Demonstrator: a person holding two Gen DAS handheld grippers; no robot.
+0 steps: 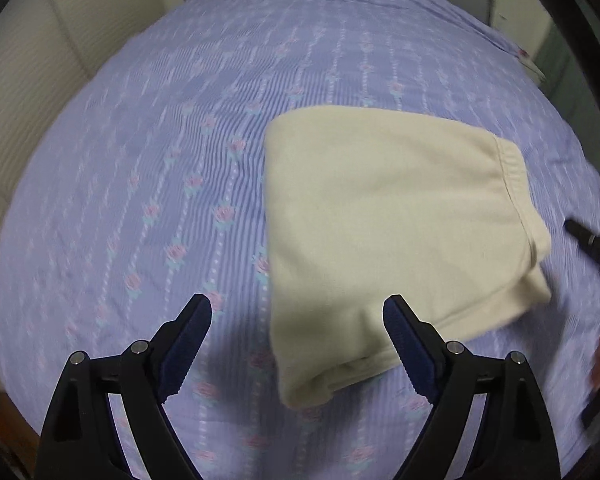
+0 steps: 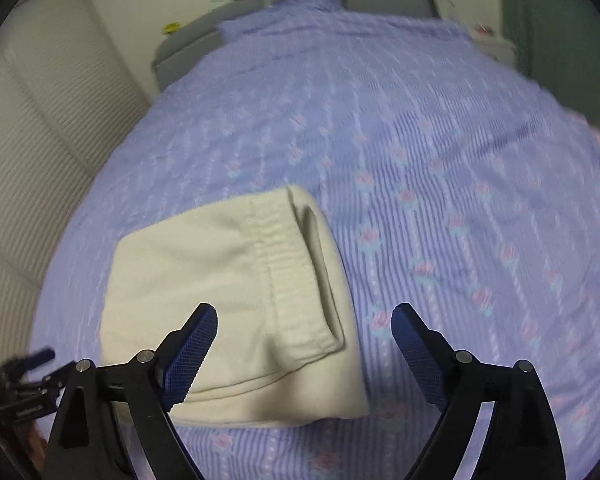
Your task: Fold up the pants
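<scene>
Lavender floral bedspread is covering the bed, with a louvered wall lying leftward. Left gripper is hovering with fingers spread, pinching nothing. Folded cream pants are lying on the spread. Right gripper is hovering spread and empty.

My own fingers cover the near edge of the pants. My other gripper is blurred and cut off at the right edge. The pants' inner layers stay hidden.
</scene>
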